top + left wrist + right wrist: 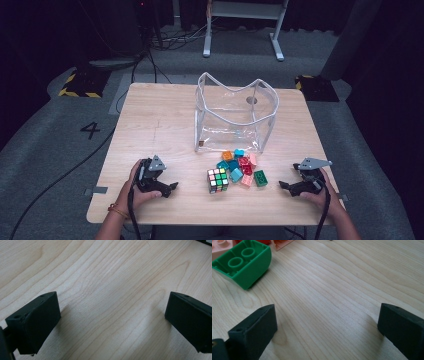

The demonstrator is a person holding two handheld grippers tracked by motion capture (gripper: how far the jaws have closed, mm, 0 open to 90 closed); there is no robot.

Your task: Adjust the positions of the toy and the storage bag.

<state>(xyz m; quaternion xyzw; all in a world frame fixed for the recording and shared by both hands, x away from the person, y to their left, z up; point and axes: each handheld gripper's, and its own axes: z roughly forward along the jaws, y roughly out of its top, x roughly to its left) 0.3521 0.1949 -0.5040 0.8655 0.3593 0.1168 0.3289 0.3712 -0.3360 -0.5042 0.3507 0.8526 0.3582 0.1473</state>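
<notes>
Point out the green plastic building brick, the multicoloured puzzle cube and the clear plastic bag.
Green plastic building brick (244, 265), right gripper view, hollow underside.
Multicoloured puzzle cube (218, 180), high view, top face.
Clear plastic bag (227, 131), high view, front wall.

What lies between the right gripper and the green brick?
Nothing: in the right gripper view, bare table separates the open right gripper from the green brick.

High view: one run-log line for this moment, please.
left gripper open, empty | right gripper open, empty | bricks, puzzle cube before clear bag

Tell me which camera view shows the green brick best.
The right gripper view: the green brick lies close and large, its hollow underside with two round tubes facing up. The high view shows it small, at the pile's right edge. The left gripper view gives bare tabletop.
</notes>
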